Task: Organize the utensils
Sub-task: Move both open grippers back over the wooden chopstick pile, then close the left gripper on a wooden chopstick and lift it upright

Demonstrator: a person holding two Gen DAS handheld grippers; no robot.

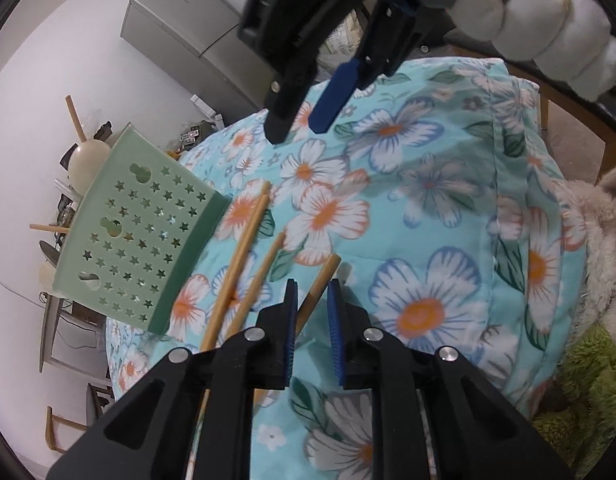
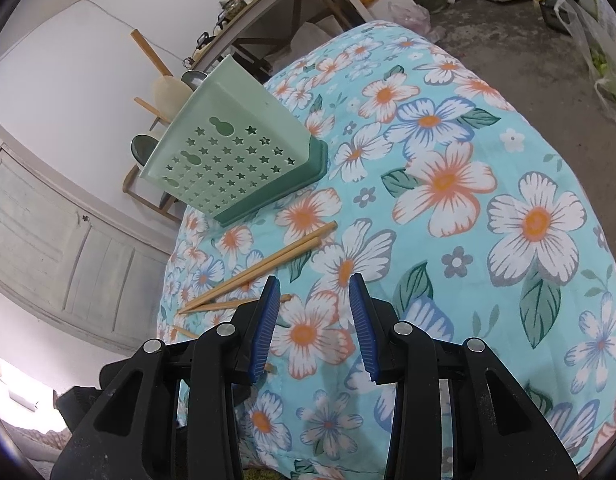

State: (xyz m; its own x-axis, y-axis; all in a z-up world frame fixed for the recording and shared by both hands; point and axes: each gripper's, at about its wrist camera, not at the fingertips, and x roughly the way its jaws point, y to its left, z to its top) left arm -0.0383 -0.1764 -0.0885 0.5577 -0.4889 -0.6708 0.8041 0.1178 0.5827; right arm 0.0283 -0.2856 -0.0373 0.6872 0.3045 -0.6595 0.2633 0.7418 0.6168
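A: Clearance near the left gripper (image 1: 312, 300)?
B: Its jaws are standing apart, straddling one chopstick (image 1: 322, 280) without clamping it. Flowered cloth (image 1: 428, 208) is lying bare to its right.
A: Count?
B: Four chopsticks (image 1: 248, 248) are lying on the cloth; the green holder (image 1: 140, 232) is standing just beyond them, utensils inside it.
A: Right gripper (image 2: 314, 284)?
B: Jaws parted, holding nothing, hovering beside the chopsticks' ends; cloth edge is dropping off further out.
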